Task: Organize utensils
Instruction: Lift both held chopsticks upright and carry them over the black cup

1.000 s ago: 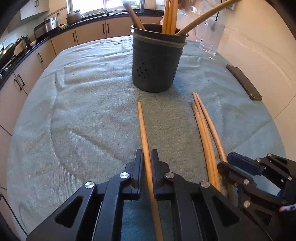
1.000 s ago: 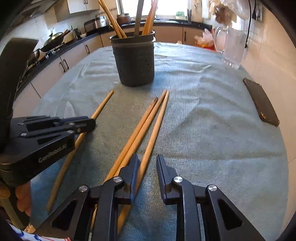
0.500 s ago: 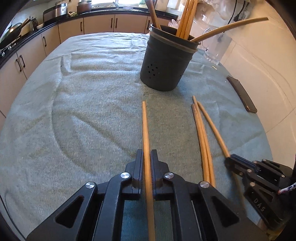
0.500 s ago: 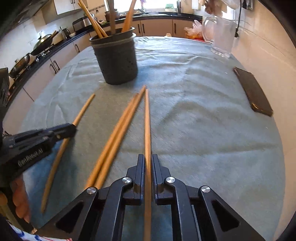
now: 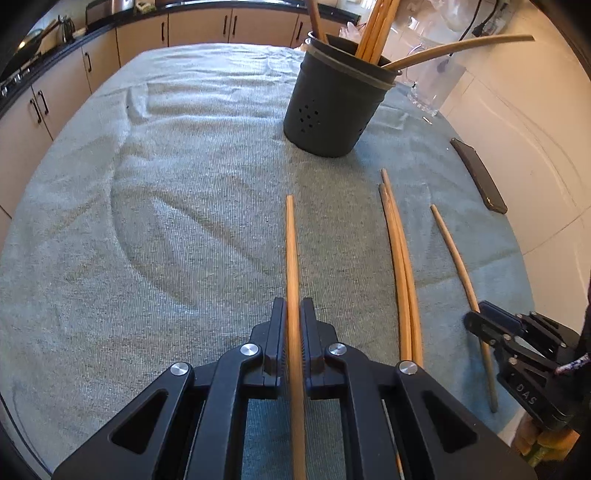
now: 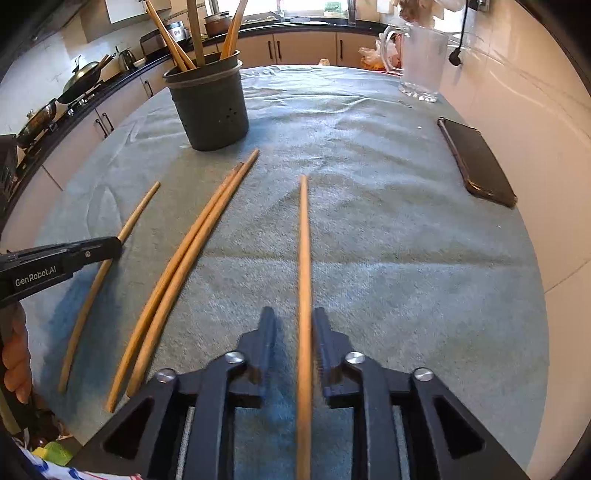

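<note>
While left gripper point(image 5: 293, 325) clamps chopstick point(image 5: 291, 251), right gripper point(image 6: 294, 332) jaws just opened around second chopstick point(image 6: 303, 240).

Home kitchen. Beige cabinets point(image 6: 306, 46) under a dark countertop point(image 6: 295, 27) line the walls. A wok point(image 6: 79, 79) sits on the stove; tiled wall point(image 6: 535, 110) at right.
</note>
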A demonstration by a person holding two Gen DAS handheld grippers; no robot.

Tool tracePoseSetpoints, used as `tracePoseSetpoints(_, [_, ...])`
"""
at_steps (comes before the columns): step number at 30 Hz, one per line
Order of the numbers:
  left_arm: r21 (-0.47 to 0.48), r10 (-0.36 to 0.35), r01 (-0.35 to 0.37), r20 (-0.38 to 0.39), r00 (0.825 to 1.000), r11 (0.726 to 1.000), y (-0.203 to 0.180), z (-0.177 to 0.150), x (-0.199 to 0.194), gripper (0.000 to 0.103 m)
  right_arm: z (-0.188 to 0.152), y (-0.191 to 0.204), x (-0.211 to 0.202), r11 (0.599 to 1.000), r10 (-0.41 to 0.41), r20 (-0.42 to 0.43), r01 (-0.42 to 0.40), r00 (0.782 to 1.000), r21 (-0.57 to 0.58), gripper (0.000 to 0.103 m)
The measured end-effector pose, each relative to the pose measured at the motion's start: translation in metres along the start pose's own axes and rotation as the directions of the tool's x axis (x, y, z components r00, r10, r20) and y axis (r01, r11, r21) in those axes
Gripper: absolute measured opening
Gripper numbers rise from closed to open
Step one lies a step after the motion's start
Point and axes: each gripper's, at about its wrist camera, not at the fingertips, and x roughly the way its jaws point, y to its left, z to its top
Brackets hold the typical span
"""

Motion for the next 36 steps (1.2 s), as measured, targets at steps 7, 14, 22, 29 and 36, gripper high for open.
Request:
tracePoseSetpoints(7, [0.017, 0.042, -0.041, -0.047, 0.998, 0.999, 0.001, 0.018, 0.005, 0.007, 0.027, -0.002, 0.017, 1.0, 0.003, -0.03, -0.003, 1.0, -0.029, 0.025])
tracePoseSetpoints(14, [0.008, 0.06, -0.059, -0.08, 0.995, 0.998, 0.002, 0.039, 0.013, 0.007, 0.057, -0.012, 0.031, 1.0, 0.014, -0.066, -0.015, 0.998, -0.021, 0.025])
tracePoseSetpoints(22, [0.033, 0.093, -0.09, -0.075, 0.993, 0.995, 0.001, 0.062, 0.023, 0.007, 0.08, -0.006, 0.044, 0.999, -0.021, -0.079, 0.017, 0.997, -0.052, 0.025])
tracePoseSetpoints(29, [0.044, 0.089, -0.088, -0.016, 0.996, 0.995, -0.002, 0.058, 0.021, 0.005, 0.078, 0.0, 0.044, 0.997, -0.05, -0.022, 0.049, 0.998, -0.06, 0.007])
tracePoseSetpoints(36, [-0.014, 0.032, -0.031, 0.1, 0.995, 0.999, 0.004, 0.052, -0.018, 0.005, 0.071, -0.005, 0.009, 1.0, -0.009, 0.1, 0.01, 0.995, -0.016, 0.006])
